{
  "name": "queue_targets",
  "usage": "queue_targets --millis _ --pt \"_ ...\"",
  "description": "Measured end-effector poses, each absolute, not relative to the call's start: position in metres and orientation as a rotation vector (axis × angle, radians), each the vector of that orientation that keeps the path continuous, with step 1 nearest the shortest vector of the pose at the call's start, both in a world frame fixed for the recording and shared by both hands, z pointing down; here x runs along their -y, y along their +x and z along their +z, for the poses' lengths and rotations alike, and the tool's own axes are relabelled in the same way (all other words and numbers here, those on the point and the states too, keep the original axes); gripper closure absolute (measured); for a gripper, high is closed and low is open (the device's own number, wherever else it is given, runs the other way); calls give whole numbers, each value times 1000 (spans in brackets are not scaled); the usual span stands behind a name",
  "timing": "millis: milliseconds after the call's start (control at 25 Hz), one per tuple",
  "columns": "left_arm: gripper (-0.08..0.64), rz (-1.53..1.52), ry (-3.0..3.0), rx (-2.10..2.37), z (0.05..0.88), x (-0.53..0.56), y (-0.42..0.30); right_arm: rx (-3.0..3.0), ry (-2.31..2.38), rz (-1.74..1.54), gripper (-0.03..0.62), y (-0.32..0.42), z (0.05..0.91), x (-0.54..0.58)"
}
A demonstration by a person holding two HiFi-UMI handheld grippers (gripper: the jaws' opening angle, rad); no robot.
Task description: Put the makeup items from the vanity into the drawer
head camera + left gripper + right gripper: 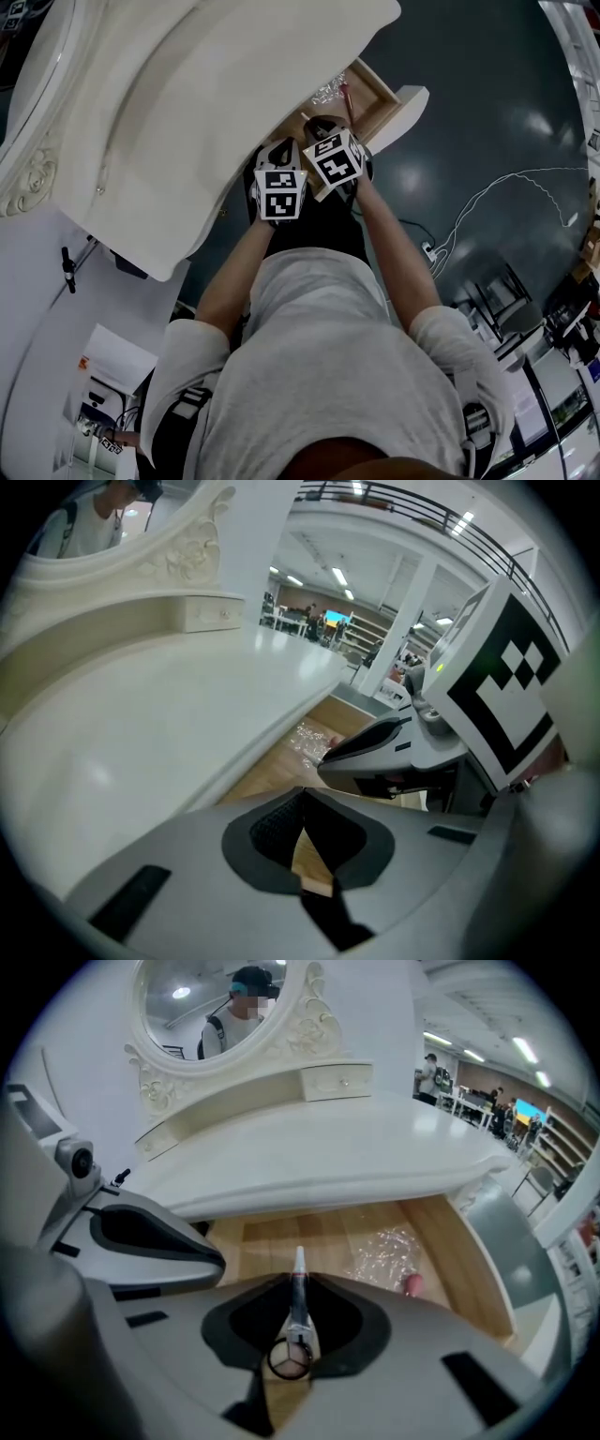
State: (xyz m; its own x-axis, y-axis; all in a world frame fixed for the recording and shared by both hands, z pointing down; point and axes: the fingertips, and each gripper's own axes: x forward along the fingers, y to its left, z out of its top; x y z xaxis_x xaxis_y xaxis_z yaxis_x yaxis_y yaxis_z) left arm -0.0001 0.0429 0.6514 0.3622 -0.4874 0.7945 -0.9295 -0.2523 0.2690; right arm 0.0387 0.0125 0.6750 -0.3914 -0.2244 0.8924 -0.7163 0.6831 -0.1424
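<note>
Overhead, a person in a grey T-shirt stands at a white vanity [141, 141], its curved top filling the left of the head view, with both arms stretched toward the open drawer [380, 94] below its edge.

The left gripper [302, 803], on the near left, hovers beside the vanity's rim above the drawer's wooden floor. Its dark pads [277, 829] are drawn together at the tips and hold nothing; only a sliver of wood shows behind them.

Just to its right, almost touching it in the head view, the right gripper [298, 1288] is clamped on a slim makeup pencil [298, 1316]. The pencil lies lengthwise along the pinched jaws, its pale tip pointing forward past them and a clear round end facing the camera. It hangs over the front of the drawer, above the bare wood rather than resting on it.

Farther right inside the drawer lies a crumpled piece of clear plastic wrap [384, 1251], and just beside it, near the right wall, a small pink item [412, 1284] too small to identify.

At the back of the vanity the oval mirror [216, 1007] in its carved frame reflects the person. A dark floor [487, 112] with a loose white cable [487, 192] lies at the far right of the head view.
</note>
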Motion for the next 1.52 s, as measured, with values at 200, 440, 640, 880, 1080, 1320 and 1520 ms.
queue_targets --millis 200,440,640,880,1080,1320,1520 --pt "554 749 1856 1237 658 -45 -4 1927 714 659 522 35 685 -12" --pt "554 757 1842 1237 658 -43 -8 1911 714 670 522 36 693 -8" --pt "554 765 1834 1230 662 -44 -9 1885 723 685 522 40 702 -4" --pt "554 767 1832 1220 665 -44 -6 1848 721 710 522 46 720 -2" --pt "554 774 1829 1219 668 -44 -6 1840 721 736 522 45 728 -3" --pt "554 787 1831 1211 669 -46 -9 1833 731 757 522 43 735 -3" --pt "554 797 1829 1210 669 -48 -12 1828 748 769 522 44 737 1"
